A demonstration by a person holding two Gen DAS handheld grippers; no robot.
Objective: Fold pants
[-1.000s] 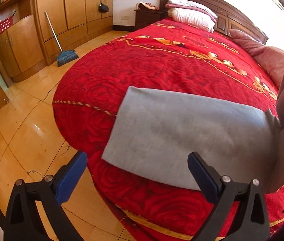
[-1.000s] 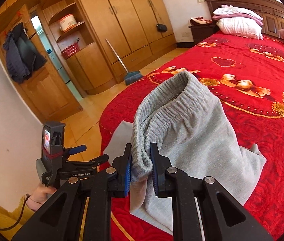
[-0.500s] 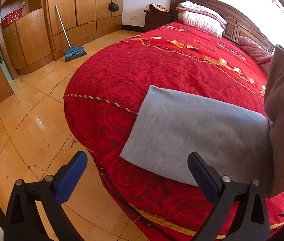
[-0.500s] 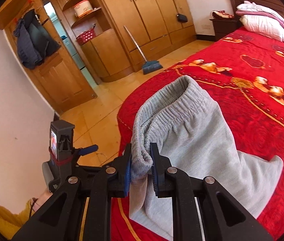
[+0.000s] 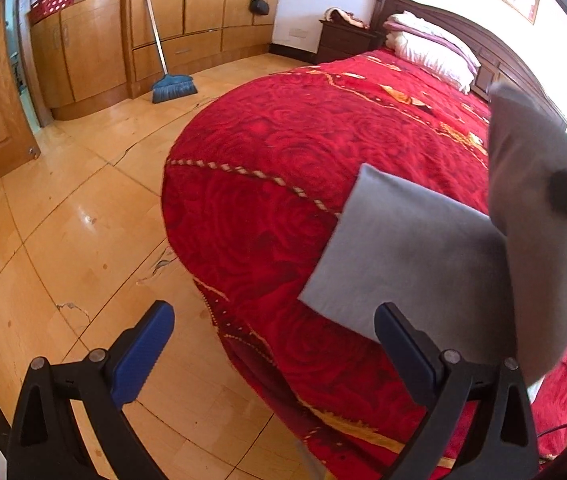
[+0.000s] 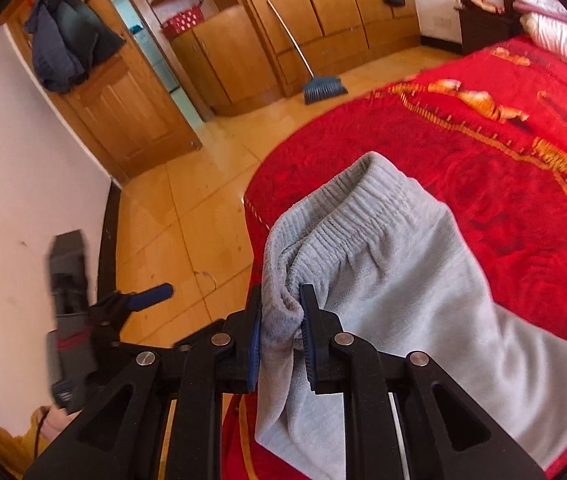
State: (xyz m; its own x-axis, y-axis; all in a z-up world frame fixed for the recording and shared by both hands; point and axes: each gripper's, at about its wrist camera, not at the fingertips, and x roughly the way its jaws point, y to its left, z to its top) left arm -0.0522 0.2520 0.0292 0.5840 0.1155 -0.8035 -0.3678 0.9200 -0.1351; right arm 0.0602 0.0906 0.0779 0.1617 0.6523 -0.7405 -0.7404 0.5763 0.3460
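A: Closest in, what is the right gripper [image 6: 281, 322] doing?

B: Its black fingers with blue pads are clamped together on the ribbed elastic waistband of the soft light-grey fleece pants [image 6: 387, 280], which it holds lifted off the bed; the cloth bunches between the pads and hangs down below them

A: And the left gripper [image 5: 273, 350]?

B: Wide apart, nothing between the blue pads. It hangs over the near corner of the bed, one finger over the floor, the other in front of the grey cloth. In the right wrist view it shows blurred at the lower left, beside the white wall

A: Where does the rest of the garment sit?

B: A flat grey part lies on the red rose-patterned bedspread [image 5: 283, 152] near the corner, its edge reaching the drop of the cover. The raised part hangs at the right of the left wrist view

A: Further out?

B: Glossy tan floor tiles [image 5: 83, 232], then a blue-bristled broom with a metal handle [image 5: 173, 88] leaning on the wooden wardrobe [image 5: 203, 4]. At the far end, white and pink pillows [image 5: 435, 52] lie against a dark wooden headboard [image 5: 483, 44], with a dark nightstand [image 5: 343, 38] beside the bed
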